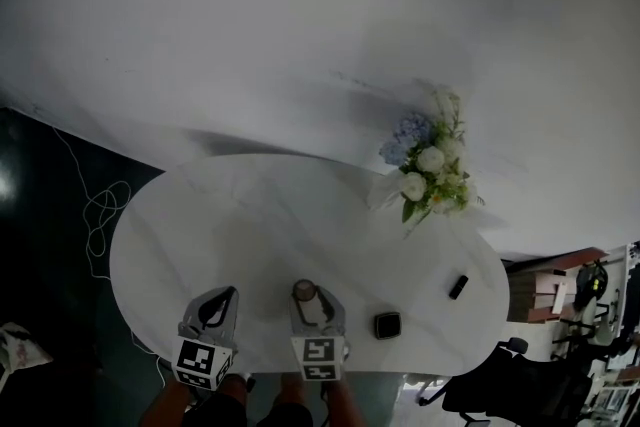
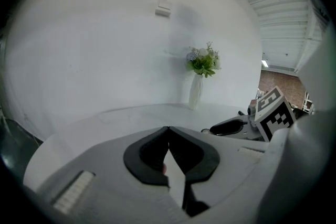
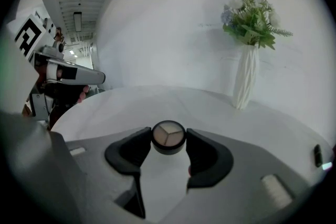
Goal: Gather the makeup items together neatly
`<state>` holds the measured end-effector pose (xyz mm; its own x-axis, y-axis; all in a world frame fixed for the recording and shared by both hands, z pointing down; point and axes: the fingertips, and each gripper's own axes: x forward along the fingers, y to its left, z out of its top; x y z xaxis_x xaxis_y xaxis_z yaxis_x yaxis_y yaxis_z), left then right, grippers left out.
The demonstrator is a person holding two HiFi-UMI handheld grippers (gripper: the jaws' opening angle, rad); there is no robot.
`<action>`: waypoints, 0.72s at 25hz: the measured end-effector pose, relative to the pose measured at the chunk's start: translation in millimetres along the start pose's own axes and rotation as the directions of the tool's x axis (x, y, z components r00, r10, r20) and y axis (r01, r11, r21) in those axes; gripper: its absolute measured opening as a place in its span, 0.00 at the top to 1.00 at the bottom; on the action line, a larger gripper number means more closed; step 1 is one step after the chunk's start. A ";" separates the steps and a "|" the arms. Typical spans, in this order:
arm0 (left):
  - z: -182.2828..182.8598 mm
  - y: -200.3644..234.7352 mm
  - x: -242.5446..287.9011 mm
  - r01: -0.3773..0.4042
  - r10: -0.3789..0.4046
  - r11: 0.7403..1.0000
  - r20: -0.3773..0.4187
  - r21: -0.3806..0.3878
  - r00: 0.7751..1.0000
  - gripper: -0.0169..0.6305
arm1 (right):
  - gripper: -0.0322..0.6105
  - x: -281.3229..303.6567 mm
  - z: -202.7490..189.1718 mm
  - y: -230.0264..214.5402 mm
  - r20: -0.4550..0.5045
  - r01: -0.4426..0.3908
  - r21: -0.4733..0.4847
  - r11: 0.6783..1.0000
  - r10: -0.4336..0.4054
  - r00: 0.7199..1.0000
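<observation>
Right gripper (image 3: 168,139) is clamped on the round three-shade compact (image 3: 168,132), one pad on each side of its rim, face up. It sits over the near edge of the desk (image 1: 250,215); we can't tell if it touches. Jaws of the left gripper (image 2: 168,129) are together with nothing in them, off to the right gripper's left. Both other items lie to the right gripper's right. The dark square case (image 1: 387,325) is just beside it by the desk edge. The small dark stick (image 1: 458,287) is further right and slightly ahead, long axis slanting away to the right. We judge the right hand nearer, so the compact should go down next to the square case. Risk: the round rim slipping in the pads.
</observation>
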<state>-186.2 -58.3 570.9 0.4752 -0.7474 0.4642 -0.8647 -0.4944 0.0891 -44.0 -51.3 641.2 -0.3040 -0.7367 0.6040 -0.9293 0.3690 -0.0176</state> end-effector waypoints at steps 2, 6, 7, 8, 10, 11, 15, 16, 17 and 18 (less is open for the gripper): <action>-7.8 -4.6 2.7 0.014 -0.014 1.000 -0.013 0.003 1.000 0.96 | 0.62 4.5 -9.8 1.4 -0.015 -0.003 0.006 1.000 0.003 1.000; -16.4 -11.7 6.9 0.036 -0.036 0.999 -0.022 0.010 0.999 0.96 | 0.62 11.5 -22.5 4.0 -0.032 -0.008 0.014 1.000 0.008 0.999; -17.7 -12.5 7.6 0.039 -0.038 0.999 -0.024 0.009 0.999 0.96 | 0.62 12.4 -24.3 4.5 -0.035 -0.009 0.015 1.000 0.009 0.999; -19.1 -12.7 8.3 0.040 -0.040 0.999 -0.026 0.008 0.999 0.96 | 0.62 13.2 -26.0 4.9 -0.037 -0.009 0.015 1.000 0.010 0.999; -21.1 -12.5 9.8 0.041 -0.041 0.999 -0.031 0.005 0.999 0.96 | 0.62 14.8 -29.7 4.9 -0.044 -0.008 0.016 1.000 0.009 0.999; -21.7 -12.4 10.6 0.042 -0.042 0.999 -0.033 0.005 0.999 0.96 | 0.62 15.5 -31.7 4.4 -0.048 -0.006 0.015 1.000 0.007 0.999; -23.7 -11.3 11.8 0.042 -0.041 0.999 -0.034 0.006 0.999 0.96 | 0.62 17.1 -37.9 3.3 -0.064 0.004 0.005 1.000 -0.004 0.998; -24.5 -11.3 11.8 0.042 -0.042 0.999 -0.034 0.006 0.999 0.96 | 0.62 17.5 -38.6 3.4 -0.066 0.006 0.001 1.000 -0.006 0.998; -25.3 -11.2 11.9 0.043 -0.042 0.999 -0.034 0.006 0.999 0.96 | 0.62 17.8 -39.1 3.6 -0.068 0.007 -0.003 1.000 -0.007 0.998; -25.9 -11.0 11.7 0.043 -0.043 0.999 -0.035 0.006 0.998 0.96 | 0.62 18.2 -39.3 3.9 -0.069 0.008 -0.007 1.000 -0.009 0.998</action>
<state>-175.4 -50.1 598.2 0.5056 -0.7098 0.4905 -0.8425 -0.5286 0.1035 -44.9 -41.0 683.5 -0.2805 -0.6994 0.6574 -0.9303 0.3666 -0.0070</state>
